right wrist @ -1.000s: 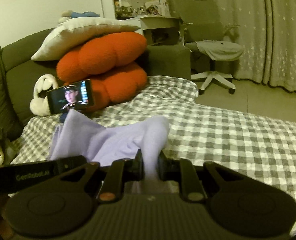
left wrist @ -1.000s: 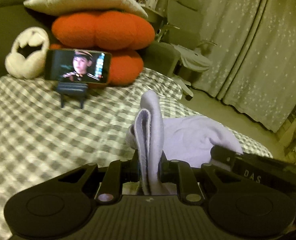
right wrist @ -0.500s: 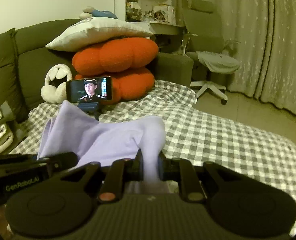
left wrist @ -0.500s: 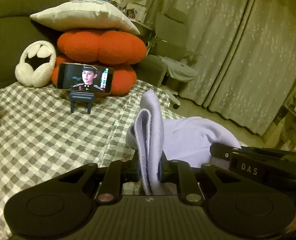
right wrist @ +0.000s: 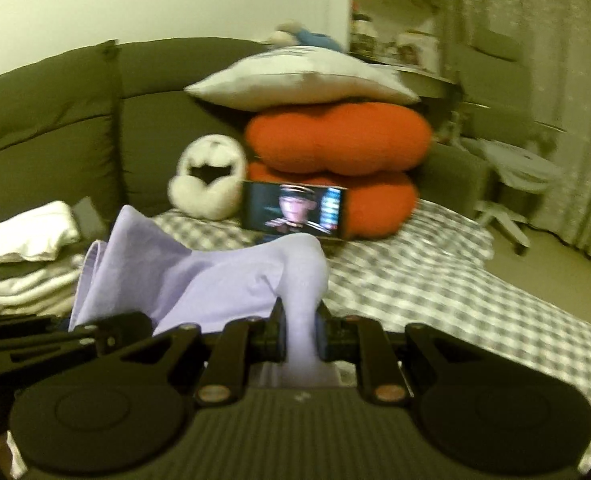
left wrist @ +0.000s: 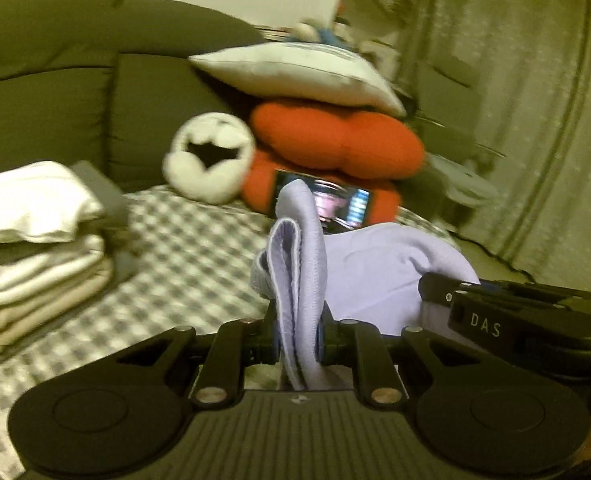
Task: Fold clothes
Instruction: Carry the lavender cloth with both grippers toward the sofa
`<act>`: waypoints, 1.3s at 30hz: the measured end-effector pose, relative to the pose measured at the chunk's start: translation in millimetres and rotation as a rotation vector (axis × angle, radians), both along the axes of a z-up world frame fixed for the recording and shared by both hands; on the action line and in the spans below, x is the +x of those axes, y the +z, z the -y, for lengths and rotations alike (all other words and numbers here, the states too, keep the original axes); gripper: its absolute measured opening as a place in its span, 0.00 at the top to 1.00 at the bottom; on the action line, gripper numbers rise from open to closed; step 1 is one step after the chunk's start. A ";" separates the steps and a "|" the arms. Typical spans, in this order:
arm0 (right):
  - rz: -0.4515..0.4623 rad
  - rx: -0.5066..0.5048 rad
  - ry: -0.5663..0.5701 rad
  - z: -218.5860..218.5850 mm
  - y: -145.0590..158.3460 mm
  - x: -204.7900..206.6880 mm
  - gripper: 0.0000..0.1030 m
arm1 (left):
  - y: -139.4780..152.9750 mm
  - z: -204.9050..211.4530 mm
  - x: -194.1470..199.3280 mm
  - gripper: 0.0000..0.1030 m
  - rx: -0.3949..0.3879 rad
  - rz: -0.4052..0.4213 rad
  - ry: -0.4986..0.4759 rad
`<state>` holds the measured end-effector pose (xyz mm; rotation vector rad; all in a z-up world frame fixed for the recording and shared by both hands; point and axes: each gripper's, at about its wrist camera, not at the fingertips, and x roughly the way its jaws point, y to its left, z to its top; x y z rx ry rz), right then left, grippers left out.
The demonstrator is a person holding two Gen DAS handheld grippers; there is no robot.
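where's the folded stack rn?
The folded stack sits at the left edge of both wrist views, on the checked cover against the sofa back, left of the white plush.

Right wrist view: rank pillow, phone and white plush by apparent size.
1. Pillow
2. Phone and white plush look about alike; the phone stands nearer the camera, so I won't rank them.

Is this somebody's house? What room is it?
Probably a living room at home: a dark green sofa with puffy orange cushions, long pale curtains, and a stack of folded white clothes on a checked grey-and-white cover.
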<state>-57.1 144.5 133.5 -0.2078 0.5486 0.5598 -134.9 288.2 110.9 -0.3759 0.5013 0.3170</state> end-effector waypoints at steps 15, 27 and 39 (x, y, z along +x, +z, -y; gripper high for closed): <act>0.038 0.013 0.271 -121.4 15.6 40.1 0.86 | 31.2 -91.1 -5.1 0.86 0.009 0.048 0.214; 0.049 0.128 0.602 -241.2 53.6 40.8 0.87 | 54.7 -209.7 -73.5 0.86 -0.040 0.166 0.464; -0.125 0.070 0.742 -347.0 1.6 53.6 0.86 | -5.8 -271.5 -73.2 0.85 -0.120 0.078 0.579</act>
